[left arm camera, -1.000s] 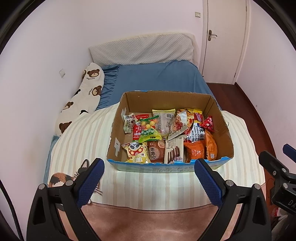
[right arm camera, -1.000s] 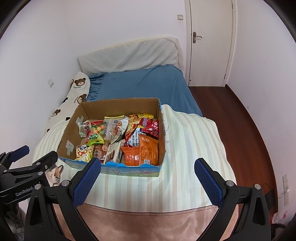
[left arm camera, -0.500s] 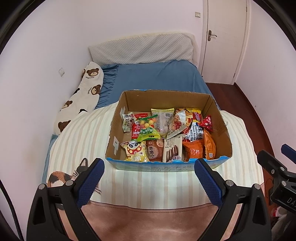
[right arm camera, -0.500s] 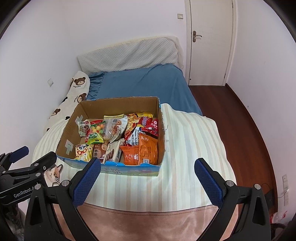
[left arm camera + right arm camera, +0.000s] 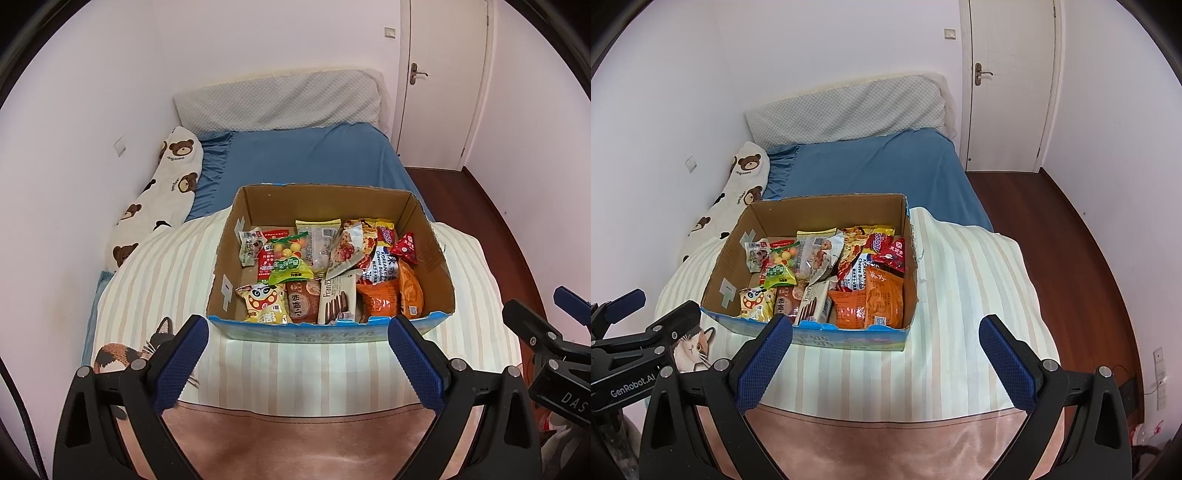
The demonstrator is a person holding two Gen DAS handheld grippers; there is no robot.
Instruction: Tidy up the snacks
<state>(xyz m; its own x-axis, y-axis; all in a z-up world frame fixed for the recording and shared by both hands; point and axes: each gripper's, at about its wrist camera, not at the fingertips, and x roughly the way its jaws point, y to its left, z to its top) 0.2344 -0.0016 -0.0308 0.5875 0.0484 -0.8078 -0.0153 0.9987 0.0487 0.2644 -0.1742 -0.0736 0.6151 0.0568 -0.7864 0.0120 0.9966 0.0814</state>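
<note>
Left wrist view: we hold left gripper [image 5: 295, 360] and right gripper [image 5: 884, 358] spread wide, empty, near cardboard box [image 5: 432, 240] of snack packets [image 5: 334, 271] on striped blanket [image 5: 162, 280].

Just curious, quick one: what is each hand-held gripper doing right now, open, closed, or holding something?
Left hand-held gripper: open, holding nothing.
Right hand-held gripper: open, holding nothing.

One cardboard box [image 5: 255, 210] — two tongs [image 5: 297, 341] [image 5: 885, 341] — two pillows [image 5: 280, 99]
</note>
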